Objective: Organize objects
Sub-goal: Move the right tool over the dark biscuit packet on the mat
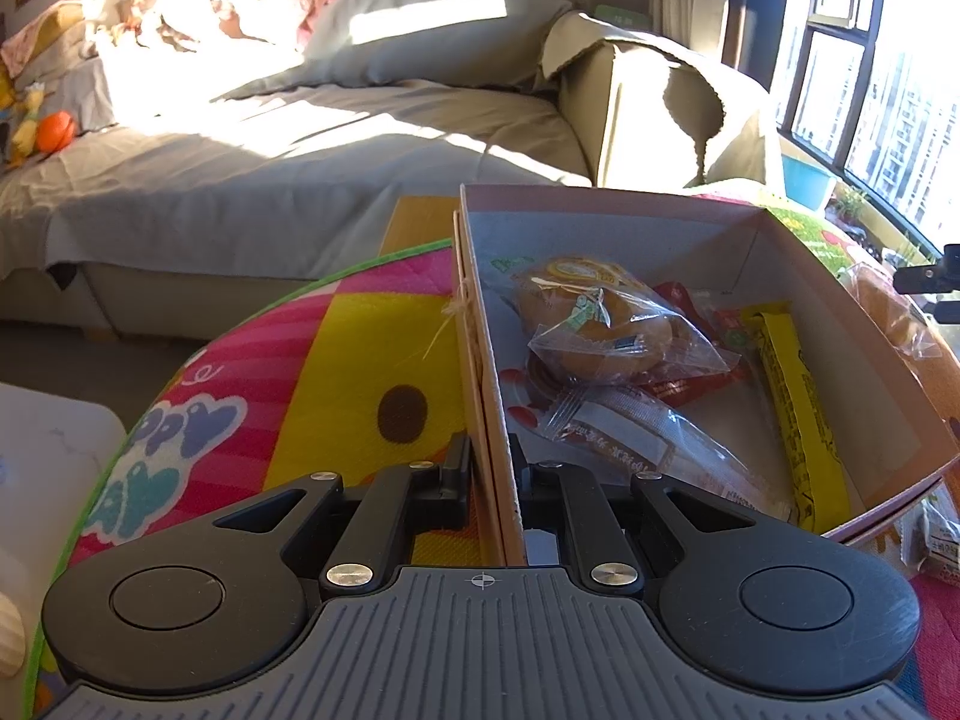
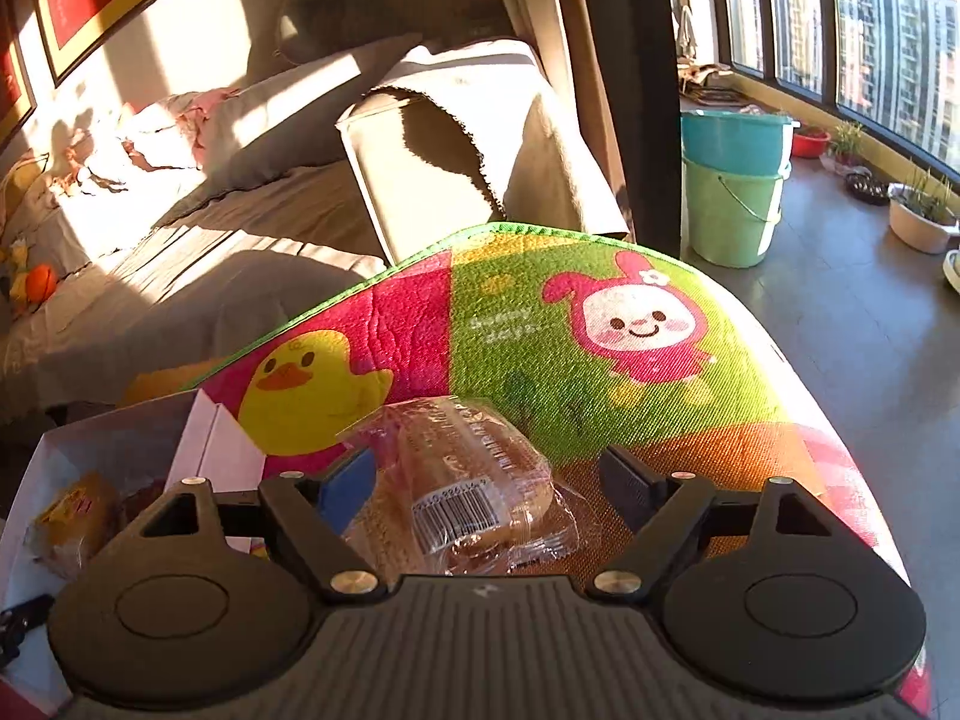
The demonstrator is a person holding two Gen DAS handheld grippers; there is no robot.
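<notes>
Nearest in the left wrist view, the left gripper [image 1: 491, 468] is clamped narrow on the near wall of the cardboard box [image 1: 600, 204], one finger outside, one inside. Judged purpose: the box is steadied so it doesn't slide on the play mat [image 1: 336, 360] while snacks get dropped in.

Just past the pinched wall, inside the box, a white-wrapped bar [image 1: 636, 438] lies flat on the box floor w/ its long axis slanted from near-left to far-right. On top of it and slightly further in, a clear-bagged bun [image 1: 600, 330] is piled over a red packet [image 1: 690, 384]. Along the right wall a yellow stick pack [image 1: 798, 408] is laid, long axis running near-to-far, approx. parallel to that wall.

In the right wrist view, the right gripper [image 2: 486, 480] is seen wide, jaws well apart, pads not pressing anything. Between them sits a wrapped bread roll [image 2: 474, 480] on the mat, just outside the box's right side; barcode end is turned toward the camera, long axis running roughly near-to-far, tilted a bit left. Whether the left finger [image 2: 345, 489] touches the wrapper can't be told.

The roll is judged the next item for the box; it isn't gripped yet.

Further off, a sofa [image 1: 300, 138] is lit by sun, and stacked buckets [image 2: 732, 180] stand by the window.
</notes>
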